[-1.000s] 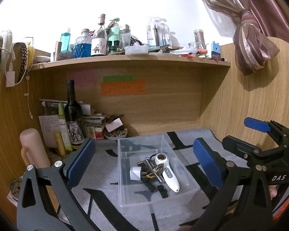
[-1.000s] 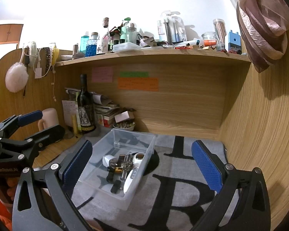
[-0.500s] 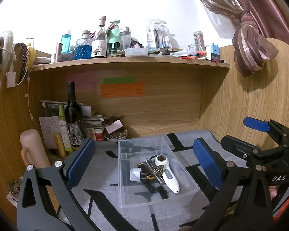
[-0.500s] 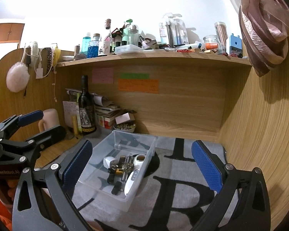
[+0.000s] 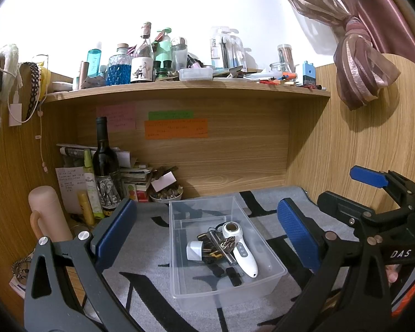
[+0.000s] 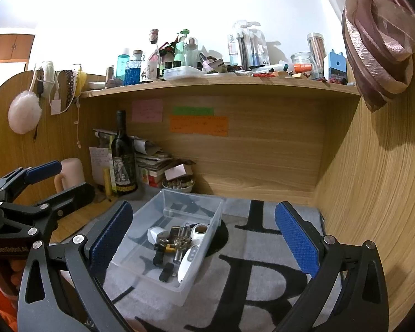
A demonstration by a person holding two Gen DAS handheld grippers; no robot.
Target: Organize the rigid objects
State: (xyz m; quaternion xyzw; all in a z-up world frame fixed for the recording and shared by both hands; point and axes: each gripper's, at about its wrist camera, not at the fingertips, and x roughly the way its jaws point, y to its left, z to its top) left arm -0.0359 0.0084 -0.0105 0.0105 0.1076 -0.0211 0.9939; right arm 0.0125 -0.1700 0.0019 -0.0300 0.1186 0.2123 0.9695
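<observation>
The wooden worktop [image 5: 55, 251] has a gray mat [image 6: 262, 249] with big black letters on it. Behind it, in the back corner, stand a dark wine bottle [image 5: 105, 166], a pile of papers and a small bowl [image 5: 166, 195].

On the mat sits a clear plastic bin [image 5: 262, 285]. The rigid things are already inside it, all in one heap near the middle.

The left gripper [image 5: 207, 232] hangs above the bin with its blue pads spread wide apart and nothing between them. The right gripper [image 6: 204, 238] is spread wide too and holds nothing. It hangs over the right side of the bin and the mat.

Inside the bin, the biggest thing is a white handheld gadget [image 5: 240, 249] with a round head. Next to it lies a white plug [image 5: 195, 250]. Between them is a bunch of keys [image 5: 221, 244] with a metal rod. Two little black pieces [image 5: 231, 272] lie near the front wall.

It looks like the job is almost done. Here is what could go wrong: the bin looks light, so a gripper dipping in could bump a wall and slide it. The keys are tangled with the other things, so pulling one thing might drag others out.
</observation>
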